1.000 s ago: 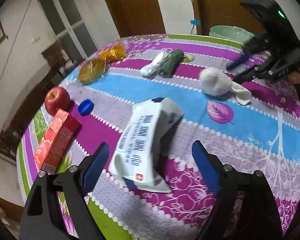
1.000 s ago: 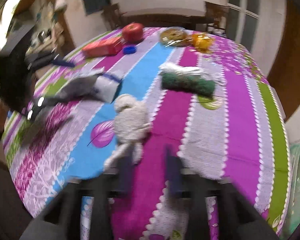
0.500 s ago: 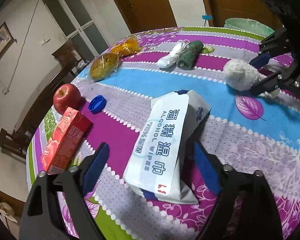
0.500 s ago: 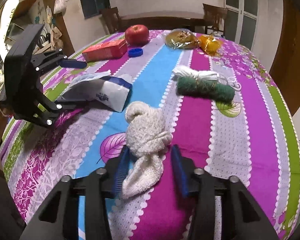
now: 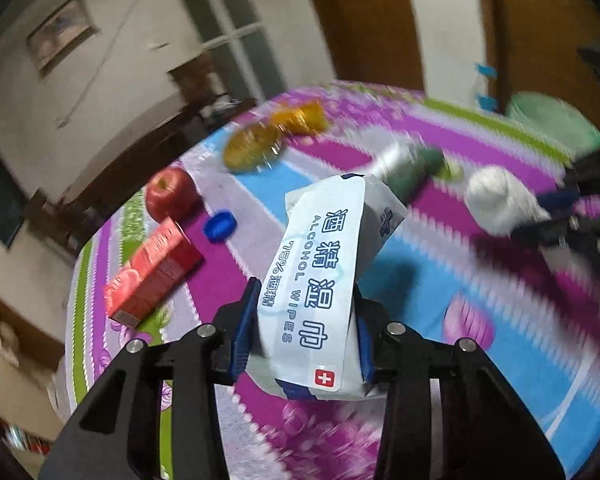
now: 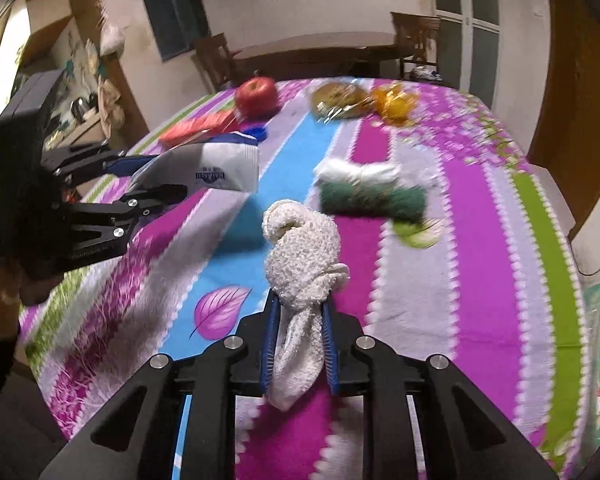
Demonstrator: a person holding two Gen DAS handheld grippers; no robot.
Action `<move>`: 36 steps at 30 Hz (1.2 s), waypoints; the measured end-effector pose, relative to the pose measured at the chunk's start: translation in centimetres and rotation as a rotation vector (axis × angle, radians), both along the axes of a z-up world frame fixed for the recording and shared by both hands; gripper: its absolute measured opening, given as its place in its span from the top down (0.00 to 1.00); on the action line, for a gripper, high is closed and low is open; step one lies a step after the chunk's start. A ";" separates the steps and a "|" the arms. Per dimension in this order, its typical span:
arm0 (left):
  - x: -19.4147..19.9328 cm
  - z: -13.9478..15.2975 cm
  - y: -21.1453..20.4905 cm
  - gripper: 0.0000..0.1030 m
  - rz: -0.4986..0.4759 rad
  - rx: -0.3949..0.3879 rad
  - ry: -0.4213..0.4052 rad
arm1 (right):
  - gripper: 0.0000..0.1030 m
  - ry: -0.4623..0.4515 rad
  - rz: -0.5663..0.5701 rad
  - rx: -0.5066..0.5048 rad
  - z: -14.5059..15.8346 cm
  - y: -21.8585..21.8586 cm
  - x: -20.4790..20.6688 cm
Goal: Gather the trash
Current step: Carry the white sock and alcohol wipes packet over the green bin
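Closing done | L gripper (image 5: 306,334) clamps wipes pack (image 5: 324,280), lifted | R gripper (image 6: 298,344) pinches white cloth (image 6: 300,256) at 12 | both ready for bin

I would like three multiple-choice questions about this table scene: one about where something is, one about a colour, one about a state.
1. Where is the blue bottle cap?
A. beside the red apple and the red carton
B. on the green roll
C. inside a gripper

2. What colour is the cloth held by the right gripper?
A. green
B. off-white
C. orange

3. What is the state of the left gripper?
A. open and empty
B. shut on the apple
C. shut on the alcohol wipes pack

Answers: 1 A, the cap lies between apple and carton; 2 B, the cloth looks off-white; 3 C, both pads press the pack's sides.
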State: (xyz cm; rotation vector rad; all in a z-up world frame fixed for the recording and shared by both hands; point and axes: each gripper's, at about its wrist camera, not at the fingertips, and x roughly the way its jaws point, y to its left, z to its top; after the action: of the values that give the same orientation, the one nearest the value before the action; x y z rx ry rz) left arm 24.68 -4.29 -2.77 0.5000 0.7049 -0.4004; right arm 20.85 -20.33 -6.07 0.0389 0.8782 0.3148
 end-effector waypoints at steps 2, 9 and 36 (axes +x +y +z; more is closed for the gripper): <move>0.4 1.2 -1.8 0.62 0.065 -0.021 -0.027 | 0.79 -0.020 -0.020 -0.020 1.5 -1.2 0.1; 0.6 4.1 -9.4 0.62 0.063 -0.103 -0.030 | 0.79 -0.084 -0.147 -0.083 6.2 -8.0 -0.8; -2.0 1.7 -39.9 0.62 -0.276 -0.063 0.157 | 0.79 0.098 -0.612 -0.207 6.6 -39.2 -9.5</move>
State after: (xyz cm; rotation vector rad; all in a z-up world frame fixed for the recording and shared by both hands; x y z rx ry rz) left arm 22.66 -44.15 -1.03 0.5118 0.7739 -0.7249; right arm 11.38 -59.57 0.53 0.1285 0.9477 -0.3525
